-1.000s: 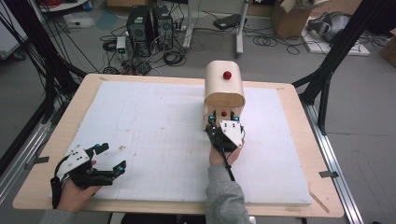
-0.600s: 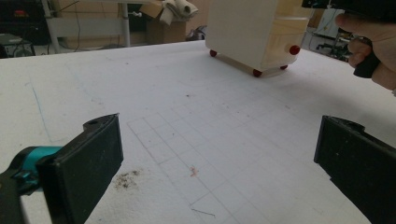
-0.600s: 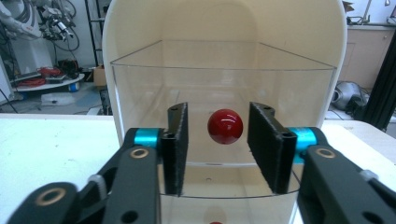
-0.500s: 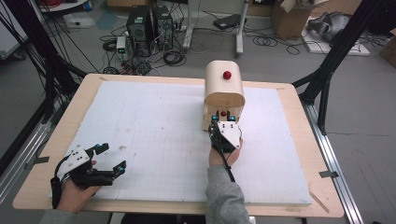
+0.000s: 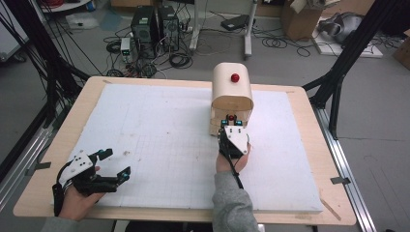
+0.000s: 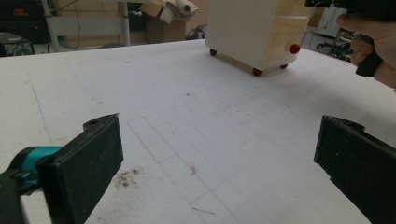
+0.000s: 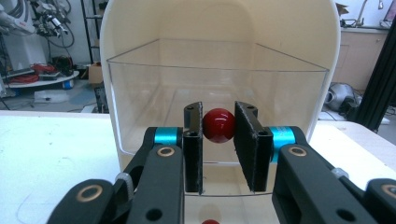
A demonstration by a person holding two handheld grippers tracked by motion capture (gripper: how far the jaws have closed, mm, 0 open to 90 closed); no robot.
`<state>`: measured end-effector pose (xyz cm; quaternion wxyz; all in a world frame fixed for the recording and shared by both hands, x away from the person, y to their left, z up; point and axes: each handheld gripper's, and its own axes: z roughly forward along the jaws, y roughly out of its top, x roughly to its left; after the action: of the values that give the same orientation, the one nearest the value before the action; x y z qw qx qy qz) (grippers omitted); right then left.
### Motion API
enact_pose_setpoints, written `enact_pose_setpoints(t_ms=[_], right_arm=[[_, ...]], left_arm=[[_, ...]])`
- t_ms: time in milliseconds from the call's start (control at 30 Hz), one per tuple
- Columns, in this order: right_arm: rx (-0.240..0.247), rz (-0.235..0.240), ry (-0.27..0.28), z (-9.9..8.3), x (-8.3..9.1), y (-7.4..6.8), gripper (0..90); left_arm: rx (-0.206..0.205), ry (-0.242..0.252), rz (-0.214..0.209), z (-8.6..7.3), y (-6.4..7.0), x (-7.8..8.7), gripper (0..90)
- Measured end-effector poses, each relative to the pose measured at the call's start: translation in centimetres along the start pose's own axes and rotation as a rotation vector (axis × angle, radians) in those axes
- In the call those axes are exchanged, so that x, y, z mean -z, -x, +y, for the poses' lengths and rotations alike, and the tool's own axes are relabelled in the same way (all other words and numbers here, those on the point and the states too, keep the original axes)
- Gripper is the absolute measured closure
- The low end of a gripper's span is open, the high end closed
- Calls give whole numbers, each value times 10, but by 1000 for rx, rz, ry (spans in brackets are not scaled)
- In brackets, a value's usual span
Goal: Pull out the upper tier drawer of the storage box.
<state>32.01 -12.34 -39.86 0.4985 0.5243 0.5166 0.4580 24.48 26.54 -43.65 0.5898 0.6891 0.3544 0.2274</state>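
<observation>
Right tongs (image 7: 218,140) have drawn back, clamping the red knob (image 7: 218,125)

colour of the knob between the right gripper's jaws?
Red knob; clearest in the right gripper view.

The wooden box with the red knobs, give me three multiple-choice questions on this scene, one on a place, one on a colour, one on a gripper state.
1. Where does the wooden box stand on the white foam board?
A. the far side, ahead of the right gripper
B. the near left corner
C. the middle of the near edge

2. What colour is the knob between the right gripper's jaws?
A. blue
B. red
C. yellow

3. How is the left gripper?
A. shut on a knob
B. shut on nothing
C. open, with nothing between its jaws

Answers: 1 A, the high view shows the box just beyond the right gripper. 2 B, it shows red in the right gripper view. 3 C, its jaws stand wide apart over bare board.
</observation>
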Motion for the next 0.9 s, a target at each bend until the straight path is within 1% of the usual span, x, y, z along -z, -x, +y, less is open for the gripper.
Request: enact_pose_setpoints(t_ms=[300,700,900], right_arm=[[-7,6,-5,1,3,0,735],[-18,-1,14,1,20,0,735],[-26,7,22,0,30,0,735]], left_arm=[[3,-2,0,0,0,0,17],[-2,-4,-3,0,0,0,17],[-3,-4,-3,0,1,0,17]])
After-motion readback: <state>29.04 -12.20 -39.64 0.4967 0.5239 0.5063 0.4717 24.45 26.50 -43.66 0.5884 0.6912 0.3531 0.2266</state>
